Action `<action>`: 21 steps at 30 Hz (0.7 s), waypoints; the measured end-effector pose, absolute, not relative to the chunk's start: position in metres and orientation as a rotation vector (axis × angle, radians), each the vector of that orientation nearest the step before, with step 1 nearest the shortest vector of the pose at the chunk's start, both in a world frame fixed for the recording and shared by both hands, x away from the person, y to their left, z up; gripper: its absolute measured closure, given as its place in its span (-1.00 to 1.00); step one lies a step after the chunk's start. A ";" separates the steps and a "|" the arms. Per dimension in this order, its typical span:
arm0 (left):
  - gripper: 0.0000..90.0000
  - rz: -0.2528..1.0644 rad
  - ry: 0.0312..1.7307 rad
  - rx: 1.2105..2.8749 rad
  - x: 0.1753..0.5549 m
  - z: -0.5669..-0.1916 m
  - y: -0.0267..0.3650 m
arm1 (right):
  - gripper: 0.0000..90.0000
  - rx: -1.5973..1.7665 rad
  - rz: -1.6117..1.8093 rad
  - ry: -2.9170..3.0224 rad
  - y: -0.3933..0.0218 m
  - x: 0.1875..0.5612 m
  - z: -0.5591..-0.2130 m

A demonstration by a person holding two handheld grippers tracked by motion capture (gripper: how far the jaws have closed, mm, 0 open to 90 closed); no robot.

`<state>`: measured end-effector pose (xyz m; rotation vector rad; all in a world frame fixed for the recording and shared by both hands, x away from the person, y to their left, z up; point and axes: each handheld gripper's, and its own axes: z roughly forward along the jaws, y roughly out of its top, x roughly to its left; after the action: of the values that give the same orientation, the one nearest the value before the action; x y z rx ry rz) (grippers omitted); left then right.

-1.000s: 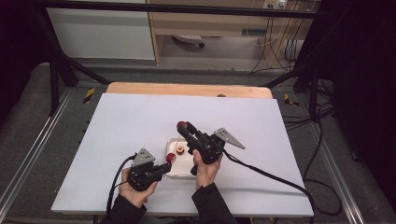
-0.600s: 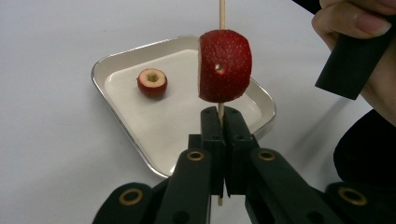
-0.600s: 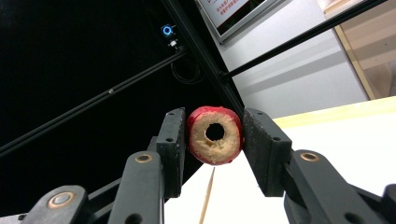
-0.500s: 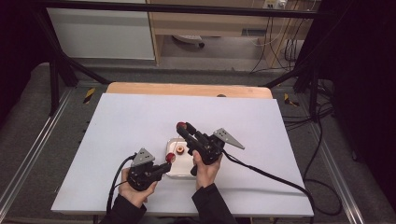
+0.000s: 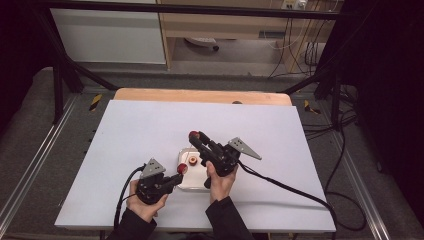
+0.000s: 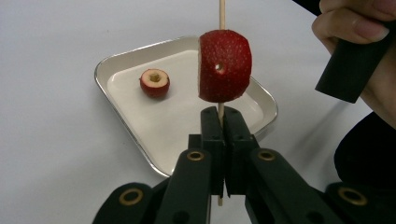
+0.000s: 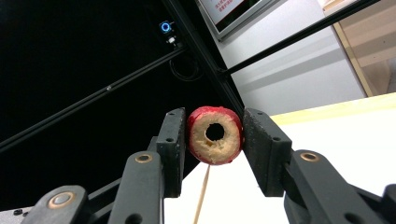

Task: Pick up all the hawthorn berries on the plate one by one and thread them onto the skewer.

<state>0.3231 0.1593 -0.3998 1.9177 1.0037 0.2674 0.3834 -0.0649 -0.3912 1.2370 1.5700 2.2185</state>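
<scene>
My left gripper [image 6: 223, 115] is shut on a thin wooden skewer [image 6: 222, 11] that stands upright. A red strawberry piece [image 6: 224, 65] is threaded on the skewer just above the jaws. In the high view the left gripper [image 5: 178, 175] sits at the near left corner of a small metal tray [image 5: 194, 182]. One small cored red fruit piece [image 6: 154, 83] lies in the tray [image 6: 140, 53]. My right gripper [image 7: 212, 122] is shut on a ring-shaped red fruit piece [image 7: 205, 150] with a hole through its middle. It is lifted above the tray's far side, right gripper [image 5: 196, 136].
The white table top [image 5: 150, 130] has a wooden strip [image 5: 200, 95] along its far edge. Black cables trail from both grippers, the right one [image 5: 290, 187] running across the table to the right. Black frame bars and a shelf stand behind the table.
</scene>
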 end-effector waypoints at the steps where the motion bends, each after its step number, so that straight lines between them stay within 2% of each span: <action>1: 0.97 0.269 1.006 1.917 0.323 -0.400 0.160 | 0.35 1.240 2.219 1.570 -0.065 0.383 -0.391; 15: 0.97 0.258 1.033 1.907 0.323 -0.402 0.159 | 0.36 1.249 2.220 1.586 -0.059 0.379 -0.401; 21: 0.97 0.300 1.031 1.909 0.321 -0.403 0.157 | 0.36 1.348 2.241 1.582 -0.058 0.379 -0.401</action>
<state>0.3211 0.1568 -0.4025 1.9094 1.0307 0.2998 0.3789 -0.0584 -0.4006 1.3481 1.5816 2.2408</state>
